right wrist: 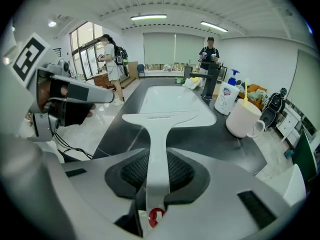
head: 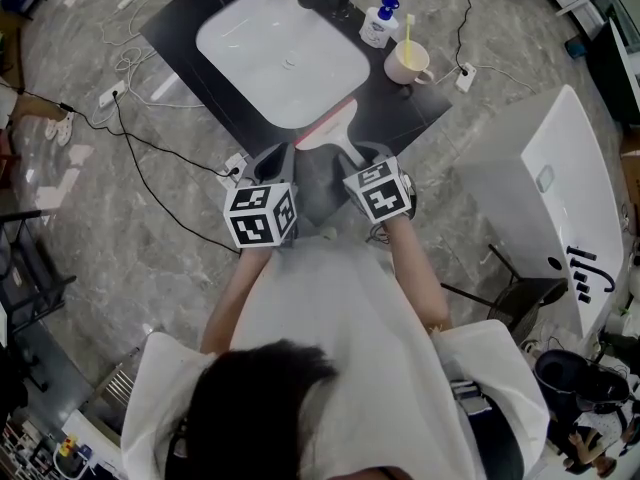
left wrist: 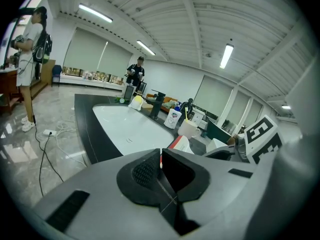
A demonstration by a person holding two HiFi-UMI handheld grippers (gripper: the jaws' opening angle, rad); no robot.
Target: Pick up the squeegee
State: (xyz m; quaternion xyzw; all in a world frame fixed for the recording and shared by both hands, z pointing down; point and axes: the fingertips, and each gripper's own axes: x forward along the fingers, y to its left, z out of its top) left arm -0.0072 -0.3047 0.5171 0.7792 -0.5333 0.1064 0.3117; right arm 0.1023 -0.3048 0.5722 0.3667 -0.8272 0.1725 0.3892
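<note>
Open lab hall, freestanding washbasin counter (head: 397,109)

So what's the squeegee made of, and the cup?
The squeegee looks like smooth white plastic, moulded in one piece, with a soft sheen. The cup is probably glazed ceramic: cream, glossy, with a thick handle. It could be plastic, though.

Forearms (head: 415,278) extended side by side, left gripper (left wrist: 160,160) with jaws together, right gripper (right wrist: 152,173) with jaws clamping the squeegee (right wrist: 159,121).

Black countertop (head: 395,108) with an inset white rectangular basin (head: 283,56); at its two o'clock stands a white, blue-capped pump bottle (head: 379,23), at three o'clock a cream ceramic mug (head: 407,63).
</note>
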